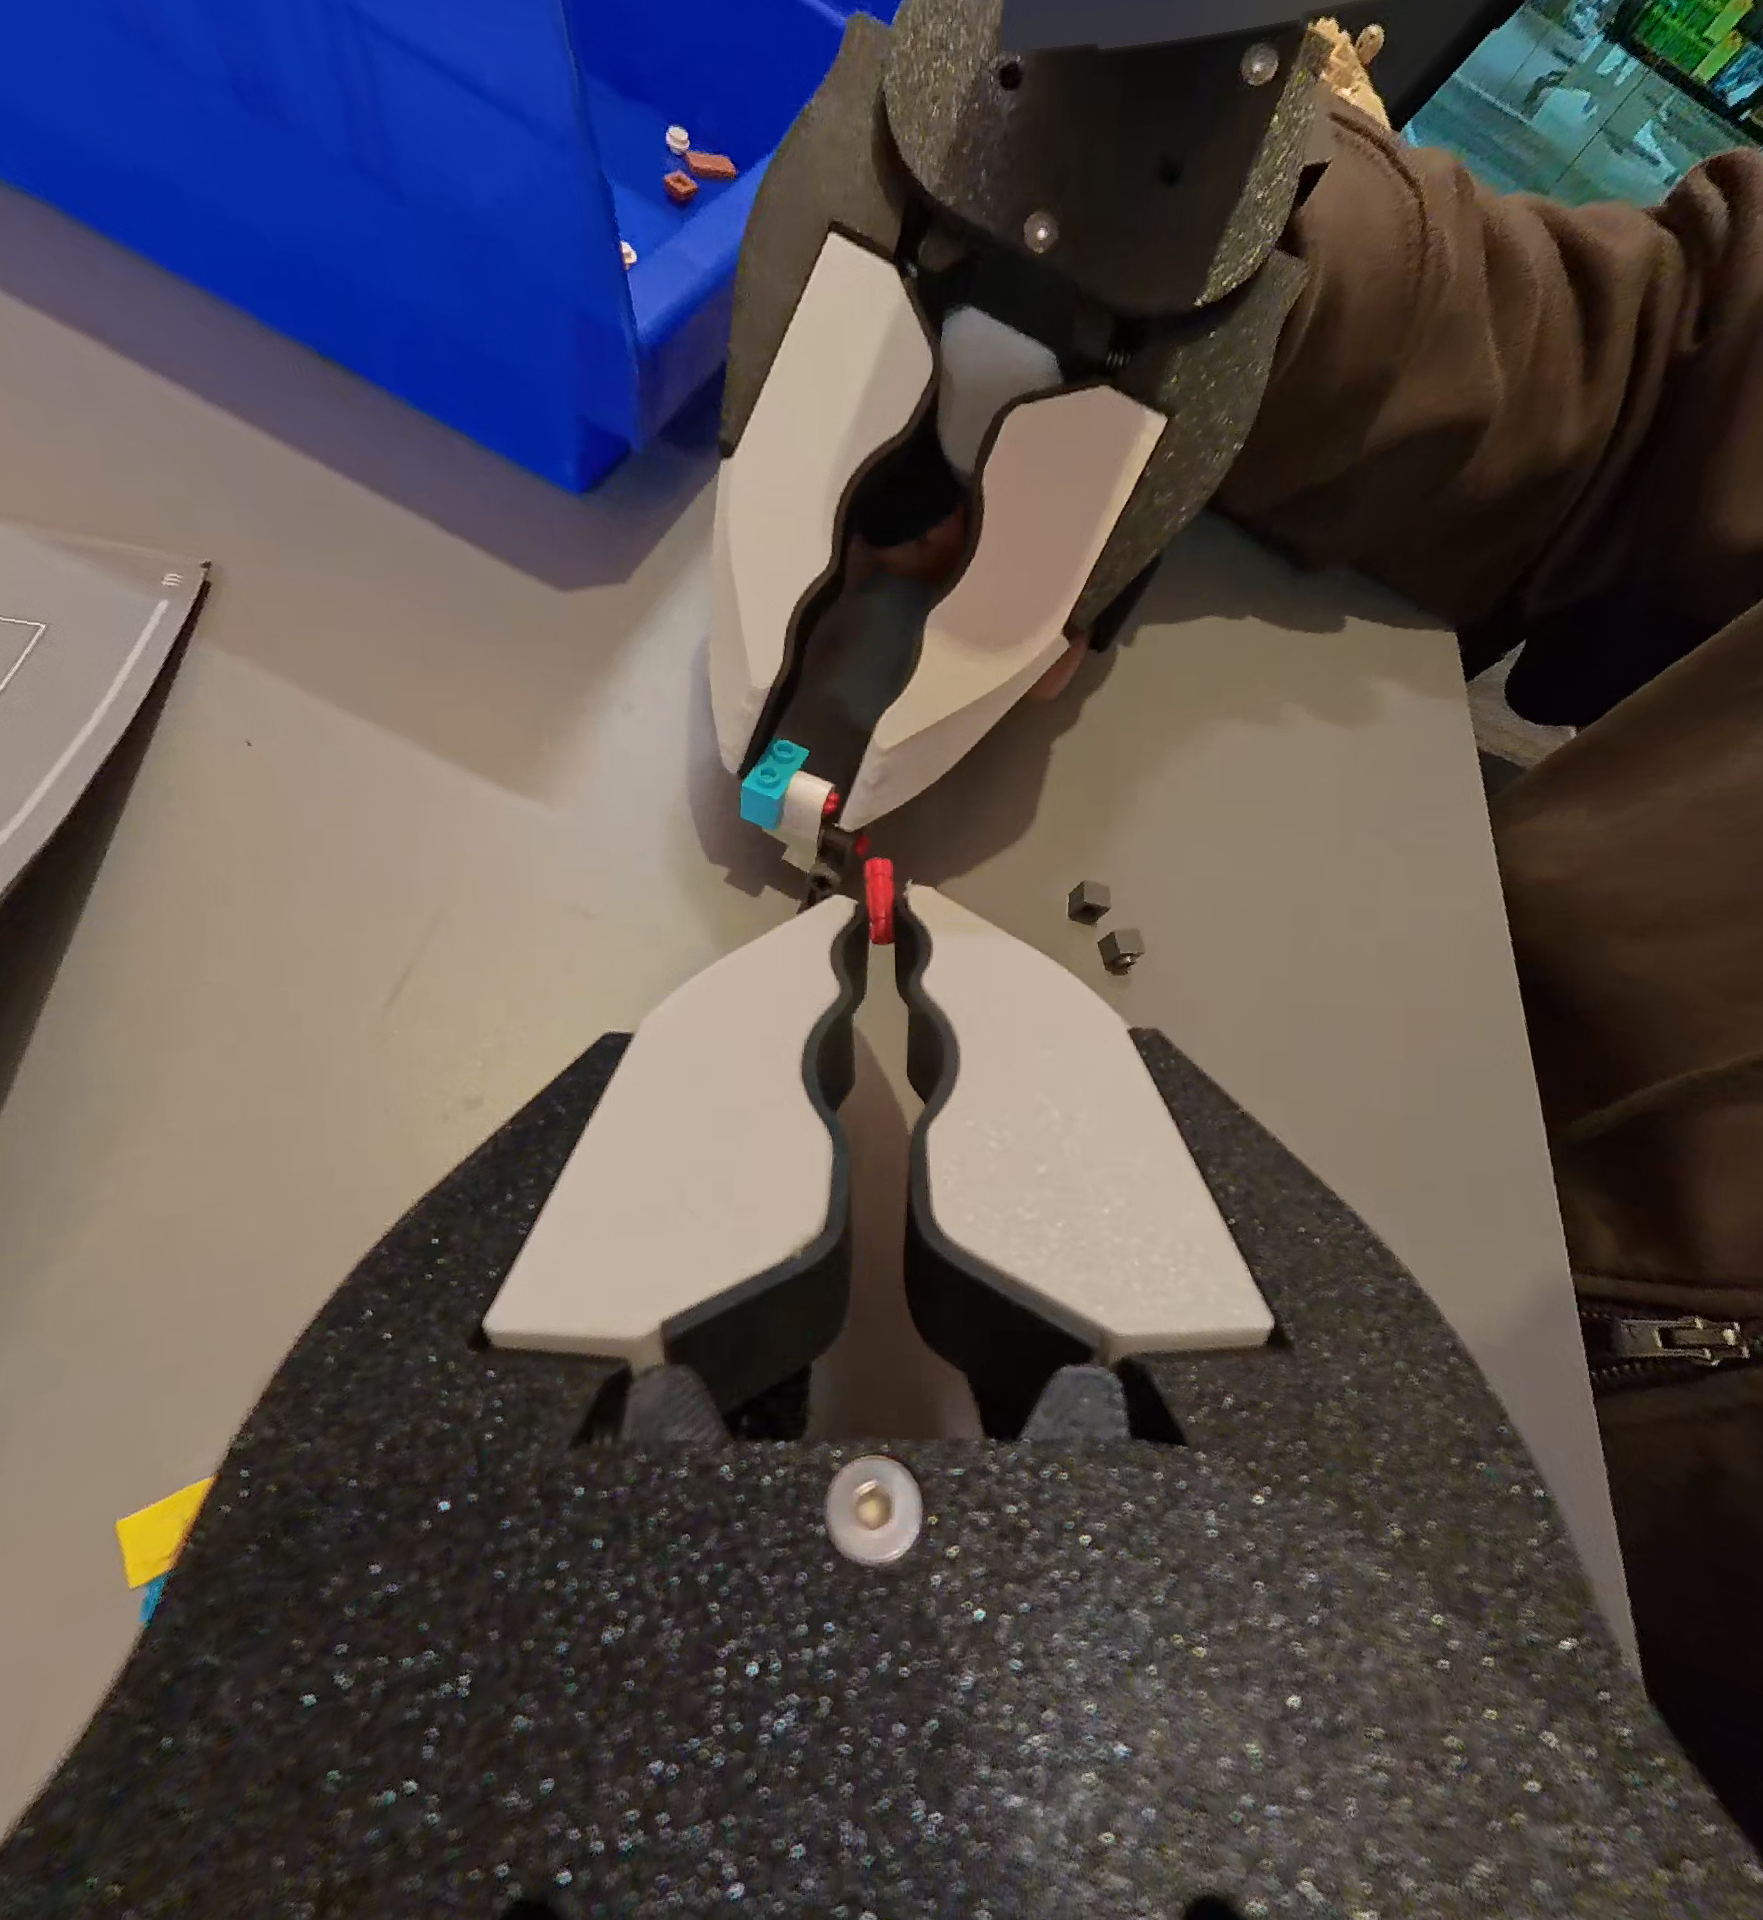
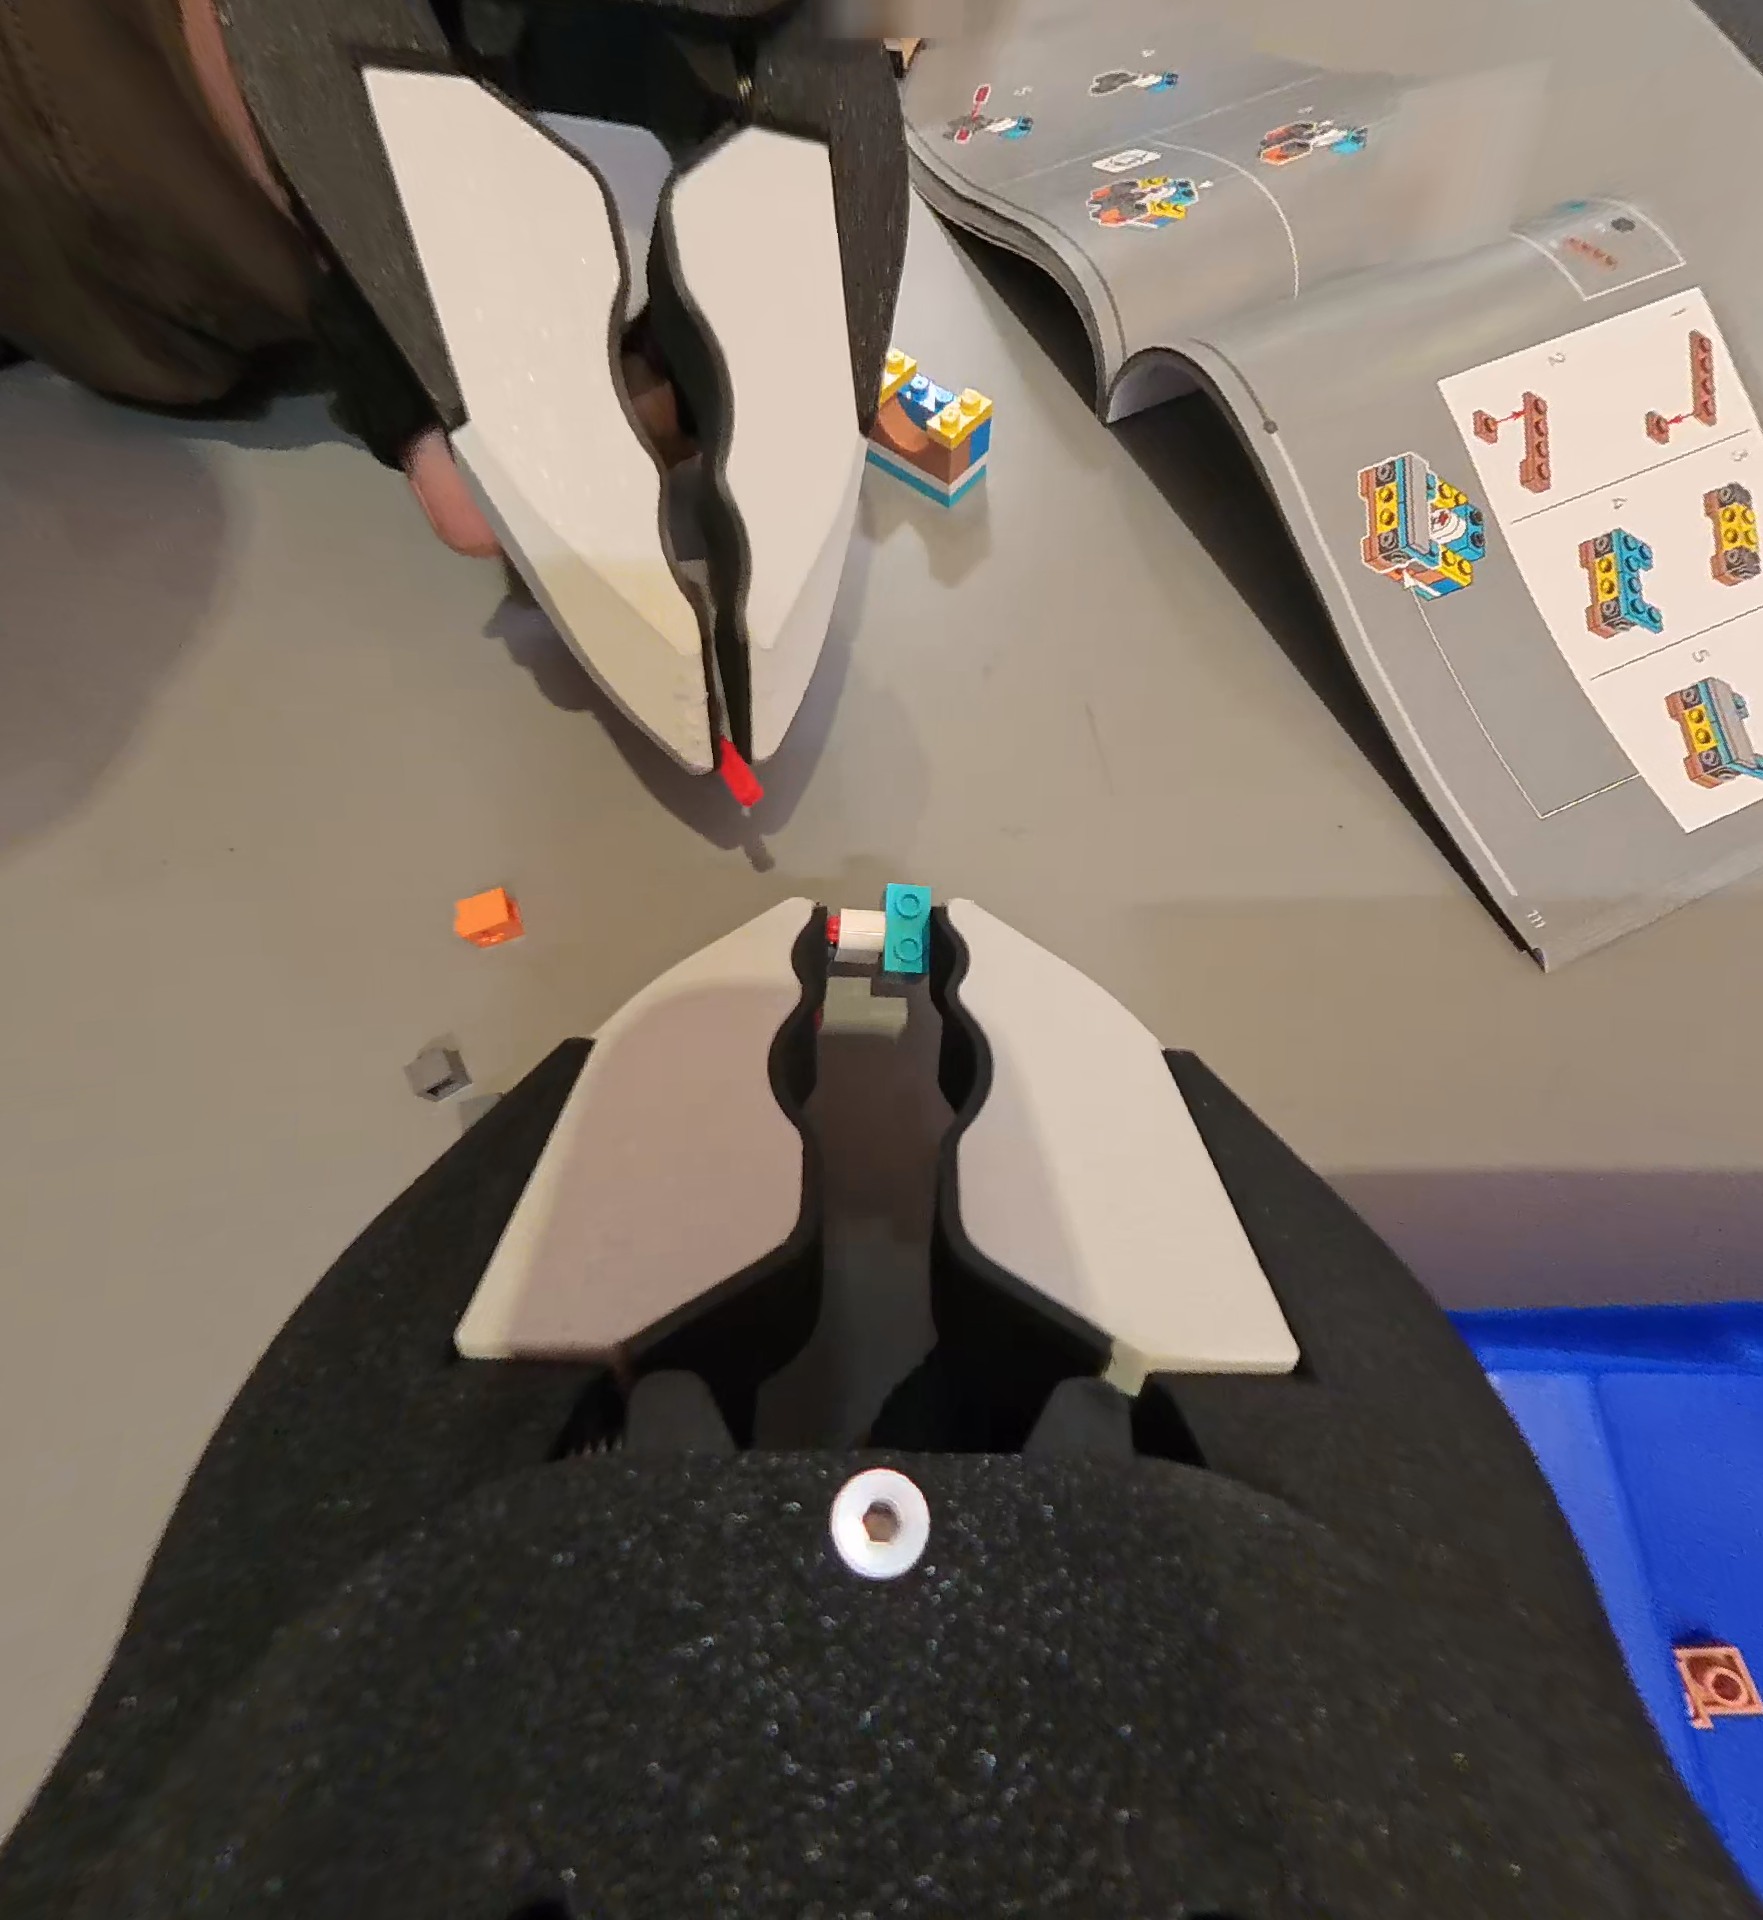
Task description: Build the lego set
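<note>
Nearest my left wrist camera is my own left claw point(image 1: 879, 914), its pale grey fingers drawn narrow and pinching a small red plastic pin point(image 1: 878, 899) at the very tips. Just ahead of it, tip to tip but not touching that I can tell, my right claw point(image 1: 809, 821) points back at me, clamped on a small lego sub-assembly of a teal brick, a white brick and dark pieces point(image 1: 789, 805). Right of my left tips, two small black cube pieces point(image 1: 1103, 925) lie on the bare grey tabletop point(image 1: 389, 935), near the table's right edge, past which a person's dark brown sleeve point(image 1: 1583, 416) fills the space. Ahead and left stands a blue plastic bin point(image 1: 389, 208) holding a few brown and white pieces.

From the right wrist camera, the sub-assembly sits between my right claw's tips. Left of them lie an orange brick point(image 2: 488, 917) and a small grey piece point(image 2: 437, 1067), with open table between. Behind my left claw stands a small built block of yellow, blue, brown and white bricks point(image 2: 934, 436). Ahead and right, an open grey instruction booklet point(image 2: 1479, 468) curls upward, showing build diagrams and step numerals. The bin's corner sits close at lower right.
</note>
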{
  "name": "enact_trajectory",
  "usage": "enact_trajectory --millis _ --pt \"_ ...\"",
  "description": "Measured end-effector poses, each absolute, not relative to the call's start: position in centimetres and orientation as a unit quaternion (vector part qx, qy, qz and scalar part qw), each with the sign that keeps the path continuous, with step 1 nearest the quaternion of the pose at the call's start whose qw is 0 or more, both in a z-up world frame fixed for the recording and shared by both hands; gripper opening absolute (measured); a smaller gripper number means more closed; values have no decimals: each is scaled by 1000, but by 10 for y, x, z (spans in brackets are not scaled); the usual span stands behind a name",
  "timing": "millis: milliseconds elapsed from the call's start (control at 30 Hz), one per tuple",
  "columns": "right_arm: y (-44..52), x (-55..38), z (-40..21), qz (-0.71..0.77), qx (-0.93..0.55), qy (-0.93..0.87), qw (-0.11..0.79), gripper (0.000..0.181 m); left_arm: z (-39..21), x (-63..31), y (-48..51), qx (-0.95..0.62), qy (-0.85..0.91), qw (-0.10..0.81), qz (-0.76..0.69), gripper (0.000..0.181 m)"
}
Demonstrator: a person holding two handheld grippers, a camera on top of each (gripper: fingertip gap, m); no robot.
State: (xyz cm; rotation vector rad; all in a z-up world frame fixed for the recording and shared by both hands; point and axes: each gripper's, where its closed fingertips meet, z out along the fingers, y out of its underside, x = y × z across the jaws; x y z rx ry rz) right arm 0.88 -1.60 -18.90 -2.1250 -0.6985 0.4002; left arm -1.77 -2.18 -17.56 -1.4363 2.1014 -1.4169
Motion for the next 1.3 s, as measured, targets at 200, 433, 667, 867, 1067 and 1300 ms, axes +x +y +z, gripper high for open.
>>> enact_trajectory --millis 200,433,667,867,1067,1300 --pt "-17 10 -191 159 -851 -279 416 23 -173 -16 -21 -496 697 94 -510 4" --pt "-14 8 -171 117 -810 -321 477 25 -155 -18 -26 -491 633 24 -598 4" --pt "-22 -15 -137 80 -715 -392 573 20 -138 -22 -29 -495 555 -70 -664 4" --pt "-26 -25 -136 85 -696 -413 582 17 -136 -28 -39 -483 555 -109 -669 4" --pt "-32 -34 -137 91 -682 -435 581 7 -138 -31 -43 -480 561 -119 -665 4" --pt "-28 -28 -138 124 -707 -399 571 4 -135 -25 -35 -475 564 -74 -672 5"
